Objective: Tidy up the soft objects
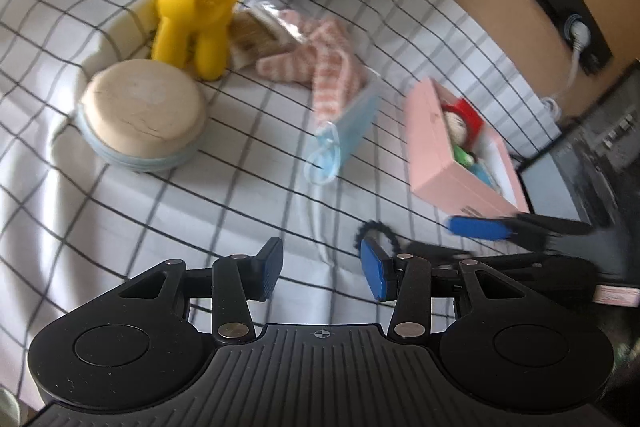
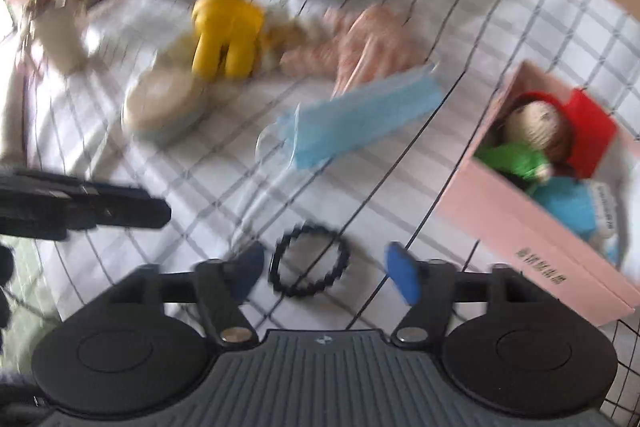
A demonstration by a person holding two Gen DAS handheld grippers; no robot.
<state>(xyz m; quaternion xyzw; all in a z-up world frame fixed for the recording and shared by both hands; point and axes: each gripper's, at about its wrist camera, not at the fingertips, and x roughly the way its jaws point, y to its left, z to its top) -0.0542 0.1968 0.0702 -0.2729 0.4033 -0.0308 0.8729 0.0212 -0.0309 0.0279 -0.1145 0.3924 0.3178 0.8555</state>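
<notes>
Hovering right gripper (image 2: 324, 273) over hair tie (image 2: 309, 259), fingers wide, empty | left gripper (image 1: 322, 273) fingers narrow, empty | risk: thin hair tie slipping, checked sheet (image 2: 500, 7) pinched instead

A bed (image 1: 248, 155) under a white sheet with a dark grid carries everything. On it lie a round beige cushion (image 1: 142, 107) with a pale blue rim, a yellow toy (image 1: 192, 23) just behind it, striped pink socks (image 1: 324, 67), a blue face mask (image 1: 344, 131) overlapping the socks' near end, a black hair tie (image 2: 308, 259) nearest, and an open pink box (image 1: 448, 147) with soft toys inside.
</notes>
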